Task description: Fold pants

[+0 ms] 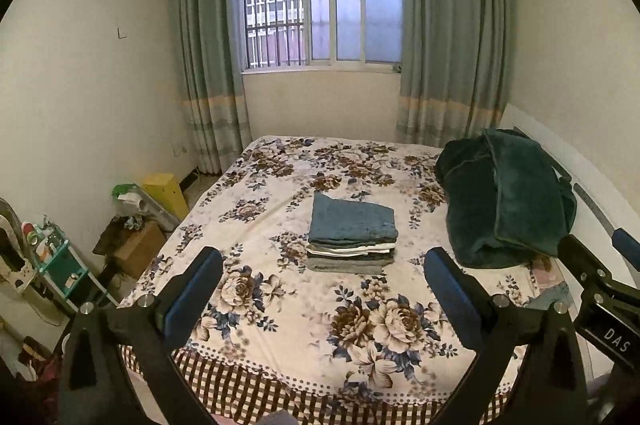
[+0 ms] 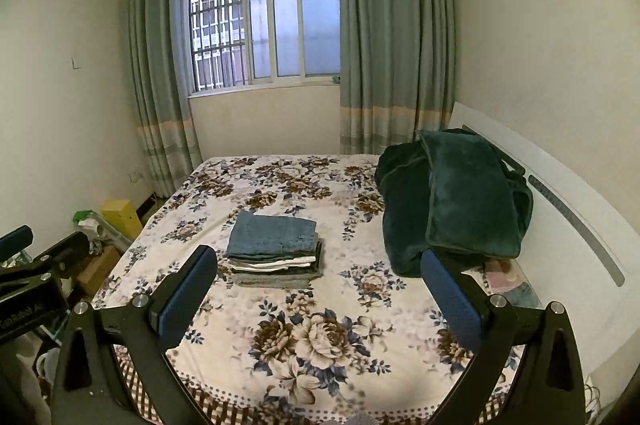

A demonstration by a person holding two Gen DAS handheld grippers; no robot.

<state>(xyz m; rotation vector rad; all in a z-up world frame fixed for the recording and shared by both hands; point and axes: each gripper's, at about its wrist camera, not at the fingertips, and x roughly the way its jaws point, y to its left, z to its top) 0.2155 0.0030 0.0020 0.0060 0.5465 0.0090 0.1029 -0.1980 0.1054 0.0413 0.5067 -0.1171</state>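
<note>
You are holding the left gripper (image 1: 322,283) over the near edge of the bed (image 1: 304,353), its jaws standing wide apart with nothing between them. Its blue pads (image 1: 188,299) are framing the floral sheet. You are holding the right gripper (image 2: 318,283) just beside it, its jaws likewise spread wide and gripping nothing; each gripper is showing at the edge of the other's view.

Farther in, near the middle of the bed, the pants (image 1: 352,221) are lying folded flat, blue denim, sitting on top of a stack (image 1: 350,257) of other folded clothes. Both grippers are hanging well apart from that stack, touching none of it.

To the right of the stack, a dark green blanket (image 1: 504,201) is lying bunched against the white headboard (image 2: 560,193).

On the floor to the left, a yellow box (image 1: 166,191) is standing among some clutter.

Beyond the bed, green curtains (image 1: 208,65) are hanging on both sides of a barred window (image 1: 320,9).
</note>
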